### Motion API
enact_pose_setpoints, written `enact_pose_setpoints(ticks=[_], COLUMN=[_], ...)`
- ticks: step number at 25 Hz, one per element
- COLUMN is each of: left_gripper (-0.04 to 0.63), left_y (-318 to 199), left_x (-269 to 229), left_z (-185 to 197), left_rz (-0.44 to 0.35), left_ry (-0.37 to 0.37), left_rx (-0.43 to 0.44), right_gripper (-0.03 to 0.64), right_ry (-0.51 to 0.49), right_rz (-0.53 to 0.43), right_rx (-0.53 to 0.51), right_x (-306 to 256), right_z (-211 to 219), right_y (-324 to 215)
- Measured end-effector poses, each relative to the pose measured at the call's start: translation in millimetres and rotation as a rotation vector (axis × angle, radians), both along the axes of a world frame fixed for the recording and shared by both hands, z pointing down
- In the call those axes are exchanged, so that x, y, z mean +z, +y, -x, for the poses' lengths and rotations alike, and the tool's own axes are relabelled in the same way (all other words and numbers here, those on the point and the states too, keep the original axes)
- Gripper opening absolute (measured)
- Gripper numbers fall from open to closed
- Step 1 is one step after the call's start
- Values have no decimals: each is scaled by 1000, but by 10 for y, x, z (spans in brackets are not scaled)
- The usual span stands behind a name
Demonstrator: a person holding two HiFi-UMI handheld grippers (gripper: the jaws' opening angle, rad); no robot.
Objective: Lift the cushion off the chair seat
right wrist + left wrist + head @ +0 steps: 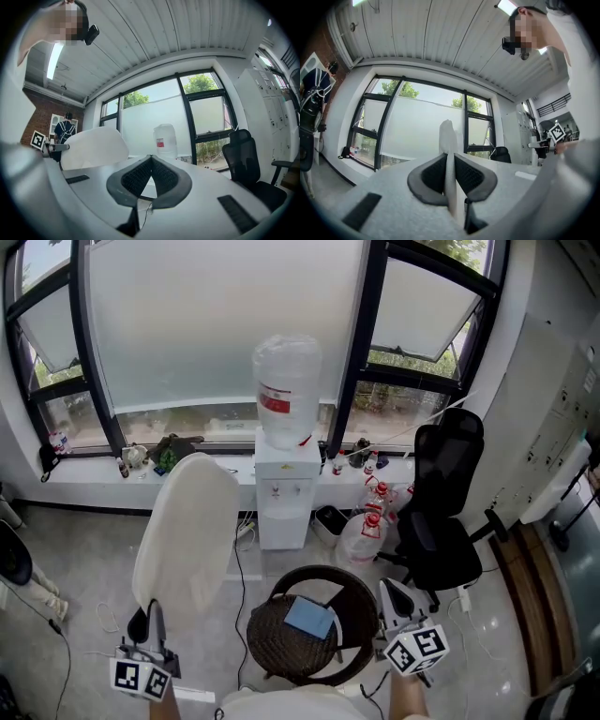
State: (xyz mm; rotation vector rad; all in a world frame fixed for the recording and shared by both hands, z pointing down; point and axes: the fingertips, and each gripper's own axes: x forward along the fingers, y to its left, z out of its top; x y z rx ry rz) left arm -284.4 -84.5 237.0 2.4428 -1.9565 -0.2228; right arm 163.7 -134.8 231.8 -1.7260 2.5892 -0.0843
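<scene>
Left tool point(148, 622) clenching on edge of white cushion point(187, 531), holding it upright in air, left of round wicker chair point(354, 615), clear of seat. Right tool point(395, 592) hovering at chair's right rim, jaws pressing together, gripping nothing. Blue flat item point(311, 617) lying on chair seat. Water dispenser point(283, 493) standing behind chair; black office chair point(442, 512) sitting to chair's right.

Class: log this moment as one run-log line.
left gripper: shut on cushion | right gripper: shut, empty | cushion: held up beside wicker chair
</scene>
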Motion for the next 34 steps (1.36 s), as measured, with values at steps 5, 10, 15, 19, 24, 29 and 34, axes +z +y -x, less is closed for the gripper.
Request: enact_pose_setpoints(ticks=[5,10,15,19,24,29,34], left_gripper=[40,40,40,40,40,40,40], left_y=[-30,-34,-46,-32,-16,-30,-30], left_x=[15,32,83,85,96,105,91], left_z=[-89,-159,-206,-223,-235,-233,-216], left_rz=[2,9,19,21,25,27,26], left_ry=[8,15,16,16,16,14,8], left_rx=[20,44,66,78,84,93,101], right_gripper=[2,2,2,2,2,2,2], right_ry=[5,15,17,17,18,14,13], right_rz=[3,28,34,39,43,45,41], right_rx=[15,24,37,47,51,58,57], right_x=[6,43,70,85,114,126,130], right_z=[-77,-120,-159,-158,-156,-152,-110], right_y=[56,147,226,282,329,355,385])
